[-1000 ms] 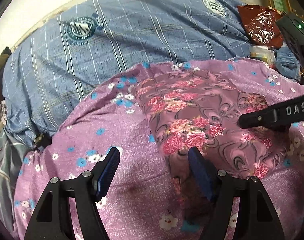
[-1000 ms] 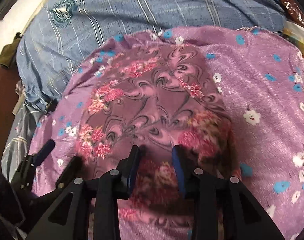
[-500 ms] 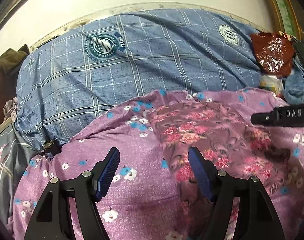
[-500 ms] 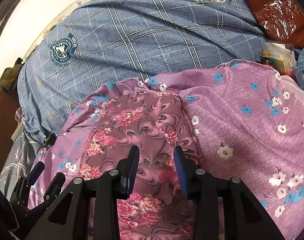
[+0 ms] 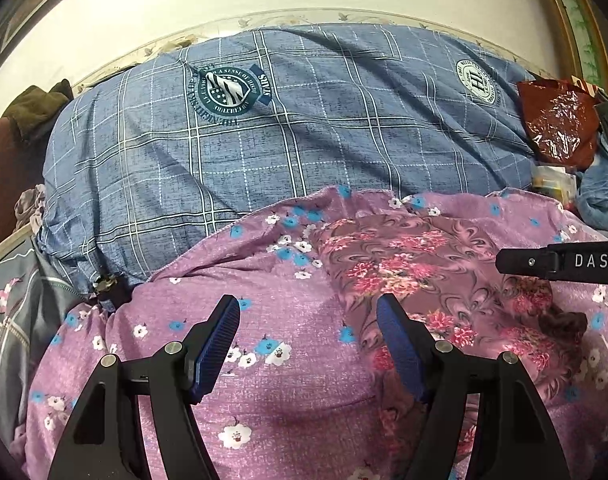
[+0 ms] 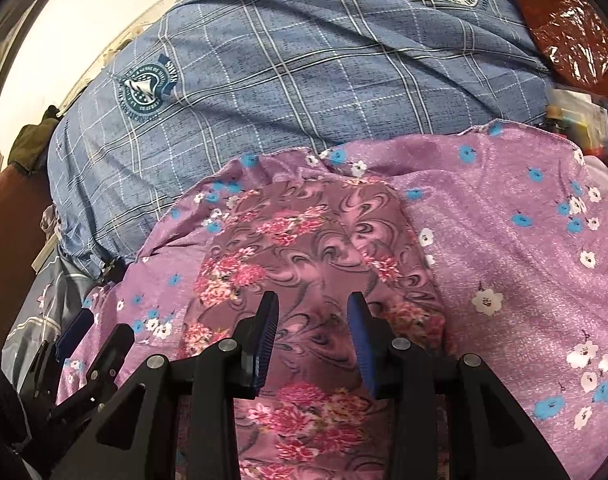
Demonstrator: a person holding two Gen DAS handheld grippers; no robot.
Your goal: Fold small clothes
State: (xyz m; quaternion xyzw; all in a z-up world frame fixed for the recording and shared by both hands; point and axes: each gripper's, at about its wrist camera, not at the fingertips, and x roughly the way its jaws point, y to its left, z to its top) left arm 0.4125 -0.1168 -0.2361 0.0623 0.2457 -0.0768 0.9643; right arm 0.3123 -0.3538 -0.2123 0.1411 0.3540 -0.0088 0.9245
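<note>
— What do you have in front of you?
— Your mauve garment [image 6: 304,248] with pink roses and grey swirls lies folded flat and narrow on the lilac cloth with blue and white flowers [image 6: 504,248].

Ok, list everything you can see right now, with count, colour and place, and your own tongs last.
rose-print garment: one, mauve with pink roses, lying on the lilac cloth.
lilac cloth: one, lilac with small blue and white flowers, spread under the garment.
blue checked cover: one, blue, behind.
foil bag: one, dark red, far right.
olive cloth: one, far left.
left tongs: open above the lilac cloth.
right tongs: open above the garment.
</note>
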